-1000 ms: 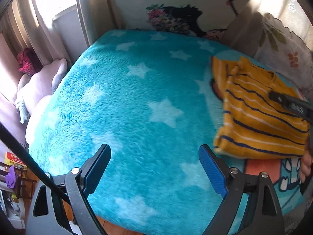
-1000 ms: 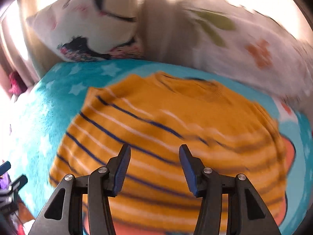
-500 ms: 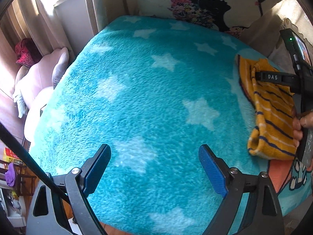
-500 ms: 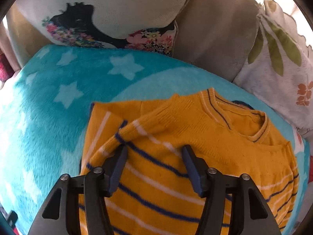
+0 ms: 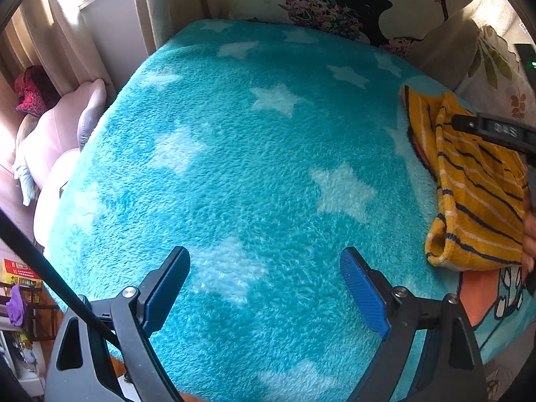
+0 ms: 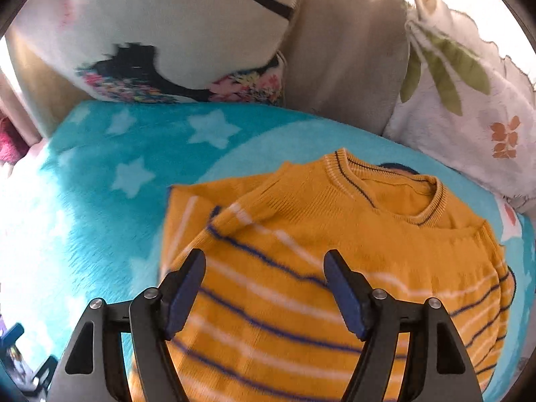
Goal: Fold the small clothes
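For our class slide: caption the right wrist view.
Open right gripper above a folded yellow striped sweater on a star-patterned blanket.

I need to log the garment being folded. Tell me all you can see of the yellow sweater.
The sweater is mustard-yellow knit with thin navy and white stripes and a ribbed round collar. It lies on the turquoise star blanket, its left side folded over the front. The right gripper, jaws just opened, sits over it without pinching it.
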`<action>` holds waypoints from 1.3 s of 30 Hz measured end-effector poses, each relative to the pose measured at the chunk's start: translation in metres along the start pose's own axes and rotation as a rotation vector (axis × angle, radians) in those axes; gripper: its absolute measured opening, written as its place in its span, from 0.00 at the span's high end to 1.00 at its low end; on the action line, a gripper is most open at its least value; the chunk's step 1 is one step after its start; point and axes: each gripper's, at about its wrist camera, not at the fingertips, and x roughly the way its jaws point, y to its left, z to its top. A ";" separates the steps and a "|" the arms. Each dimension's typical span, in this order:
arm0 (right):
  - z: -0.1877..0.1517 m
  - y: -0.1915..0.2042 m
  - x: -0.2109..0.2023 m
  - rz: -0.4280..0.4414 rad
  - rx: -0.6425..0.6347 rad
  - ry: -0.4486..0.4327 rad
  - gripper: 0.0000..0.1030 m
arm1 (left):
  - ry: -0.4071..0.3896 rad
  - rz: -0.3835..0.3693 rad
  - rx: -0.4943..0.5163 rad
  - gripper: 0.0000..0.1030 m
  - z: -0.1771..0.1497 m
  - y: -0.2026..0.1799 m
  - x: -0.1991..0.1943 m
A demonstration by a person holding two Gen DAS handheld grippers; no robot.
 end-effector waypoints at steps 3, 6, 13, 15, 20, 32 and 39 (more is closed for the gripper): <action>-0.014 0.013 -0.015 0.018 -0.029 -0.009 0.25 | 0.003 -0.006 0.015 0.12 0.002 -0.005 0.002; -0.027 0.025 -0.021 0.042 -0.043 0.005 0.25 | 0.008 -0.007 0.026 0.12 0.003 -0.009 0.004; -0.044 0.054 -0.014 0.063 -0.082 0.047 0.25 | 0.019 -0.007 0.020 0.12 -0.001 -0.009 0.006; -0.046 0.058 -0.009 0.066 -0.085 0.059 0.25 | 0.019 -0.006 0.012 0.12 -0.003 -0.007 0.006; -0.048 0.072 0.004 -0.009 -0.121 0.063 0.25 | 0.029 -0.010 -0.017 0.12 -0.004 0.003 0.008; -0.055 0.088 0.020 -0.262 -0.192 0.049 0.47 | 0.034 -0.007 -0.051 0.12 -0.009 0.020 0.007; -0.054 0.090 0.021 -0.306 -0.208 0.033 0.37 | 0.033 -0.012 -0.048 0.12 -0.006 0.023 0.009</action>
